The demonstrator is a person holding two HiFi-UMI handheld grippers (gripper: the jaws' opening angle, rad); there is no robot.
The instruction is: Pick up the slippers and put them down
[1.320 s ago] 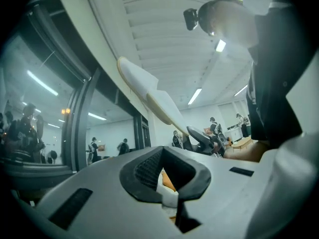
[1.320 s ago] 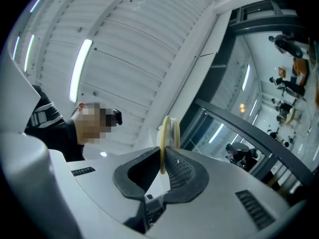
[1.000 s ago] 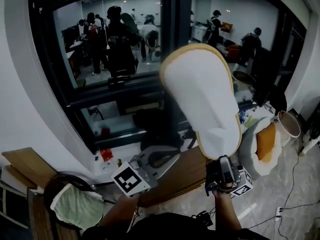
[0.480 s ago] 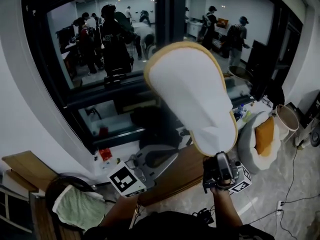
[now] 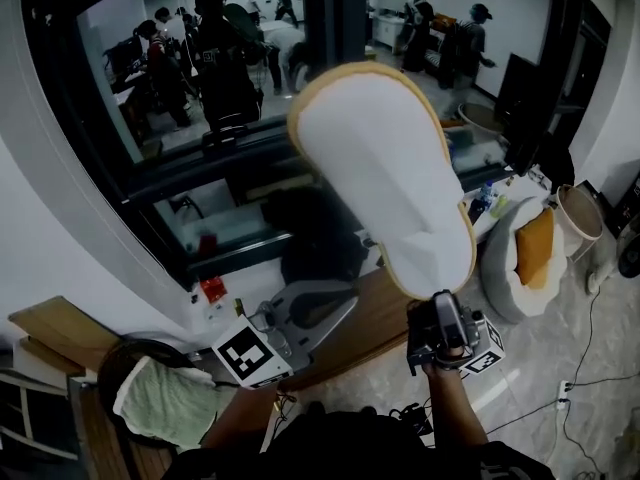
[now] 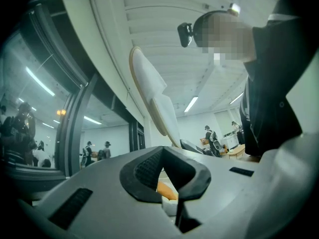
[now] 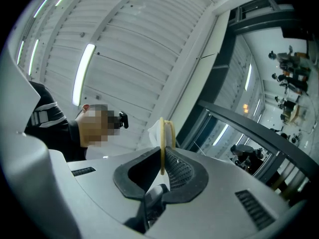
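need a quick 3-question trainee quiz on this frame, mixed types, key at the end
1. True or false: the left claw grips the white flat slipper with tan trim.
2. In the head view, that slipper is: A) lying flat on the floor B) raised above the right claw, in front of the dark-framed window C) tucked under the left claw.
3. Fill in: the right claw is shut on the slipper's ____.
Key: 1 false, the left claw holds no slipper; 2 B; 3 tan-trimmed edge.
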